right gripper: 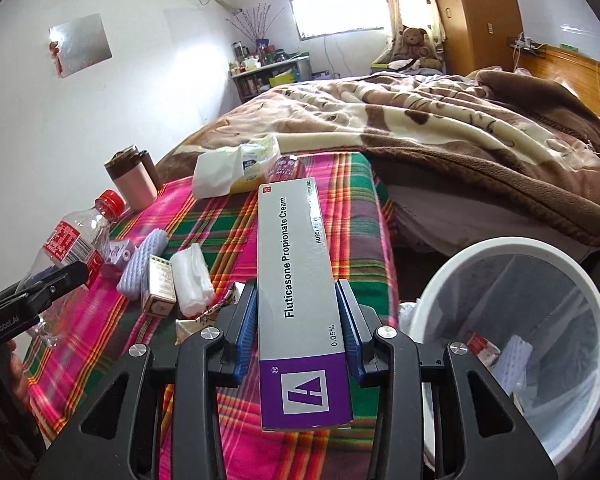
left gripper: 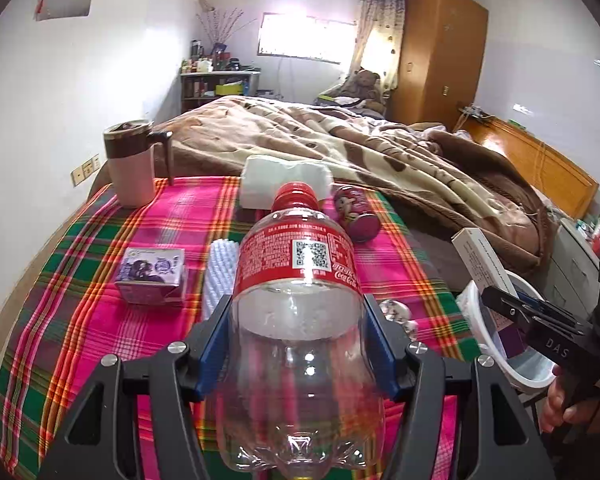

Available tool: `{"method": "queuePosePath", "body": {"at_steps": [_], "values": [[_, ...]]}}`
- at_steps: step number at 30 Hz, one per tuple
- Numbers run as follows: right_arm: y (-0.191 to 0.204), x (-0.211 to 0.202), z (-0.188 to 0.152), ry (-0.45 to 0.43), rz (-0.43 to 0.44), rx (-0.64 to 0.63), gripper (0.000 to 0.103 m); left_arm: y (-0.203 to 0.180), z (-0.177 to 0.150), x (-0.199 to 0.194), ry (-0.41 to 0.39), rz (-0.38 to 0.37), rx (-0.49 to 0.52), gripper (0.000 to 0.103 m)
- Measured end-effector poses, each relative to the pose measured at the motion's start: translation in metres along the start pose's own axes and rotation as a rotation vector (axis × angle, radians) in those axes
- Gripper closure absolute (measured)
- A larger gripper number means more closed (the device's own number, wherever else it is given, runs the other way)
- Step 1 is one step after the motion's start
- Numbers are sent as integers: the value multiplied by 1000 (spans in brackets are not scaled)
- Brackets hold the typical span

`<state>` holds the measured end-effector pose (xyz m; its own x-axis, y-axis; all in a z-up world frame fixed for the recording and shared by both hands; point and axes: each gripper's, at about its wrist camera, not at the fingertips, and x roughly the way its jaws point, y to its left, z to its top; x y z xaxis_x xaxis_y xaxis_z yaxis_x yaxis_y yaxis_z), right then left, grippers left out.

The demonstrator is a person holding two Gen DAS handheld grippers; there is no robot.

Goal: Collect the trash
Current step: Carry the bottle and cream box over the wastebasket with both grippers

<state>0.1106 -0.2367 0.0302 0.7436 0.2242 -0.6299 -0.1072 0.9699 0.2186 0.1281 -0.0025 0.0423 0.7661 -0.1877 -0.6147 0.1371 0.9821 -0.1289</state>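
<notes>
Between the blue pads of our left gripper point(left gripper: 298, 344) we clamp an empty clear cola bottle point(left gripper: 300, 300) by its lower body, red cap pointing away from us; its base is cut off by the bottom edge of the left wrist view. Our right gripper point(right gripper: 298, 332) is clenched on a grey and purple cream carton point(right gripper: 300, 300), pads pressing its long sides, with the purple end towards the camera.

Both grippers point forward and down over the plaid cloth point(left gripper: 80, 280) that covers the counter. In the left wrist view the right gripper shows at the right edge, gripped by a hand point(left gripper: 572, 408) that is partly cropped. In the right wrist view the left gripper enters from the left edge with the bottle tilted.

Beside the counter's right edge stands a white trash bin point(right gripper: 580, 280) with a clear liner; red and white scraps lie inside, too small to identify.

On the counter we see:
- a purple milk carton point(left gripper: 152, 276) near the left edge;
- a white ribbed foam sleeve point(left gripper: 220, 276) just beside it;
- a small box point(right gripper: 160, 288) and a white wad point(right gripper: 192, 280), visible in the right wrist view only;
- a red can point(left gripper: 356, 212) lying on its side at the far edge, beside a tissue pack point(left gripper: 284, 184);
- a pink mug point(left gripper: 134, 168) at the far left corner.

A wrapper beneath the right gripper is mostly hidden.
</notes>
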Motion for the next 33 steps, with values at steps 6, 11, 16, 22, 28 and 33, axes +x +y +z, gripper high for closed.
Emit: {"method": "queuePosePath", "body": {"at_steps": [6,11,16,22,28,33], "values": [[-12,-23,-3,-43,-32,27,64,-30,0,-9,-21,-62,54,39],[-27,-40,-7,-71,-83,61,64,-59,-1,-14,-31,-116,98,39],[-44,-52,-12,-88,-121,102,64,-85,-2,-14,-34,-162,138,39],[-63,-63,-19,-102,-183,136,64,-117,-3,-10,-29,-215,184,39],[-88,-74,-26,-100,-245,173,64,-154,-6,0,-9,-278,222,39],[-112,-74,-32,-81,-287,224,64,-181,-9,12,22,-322,248,39]]}}
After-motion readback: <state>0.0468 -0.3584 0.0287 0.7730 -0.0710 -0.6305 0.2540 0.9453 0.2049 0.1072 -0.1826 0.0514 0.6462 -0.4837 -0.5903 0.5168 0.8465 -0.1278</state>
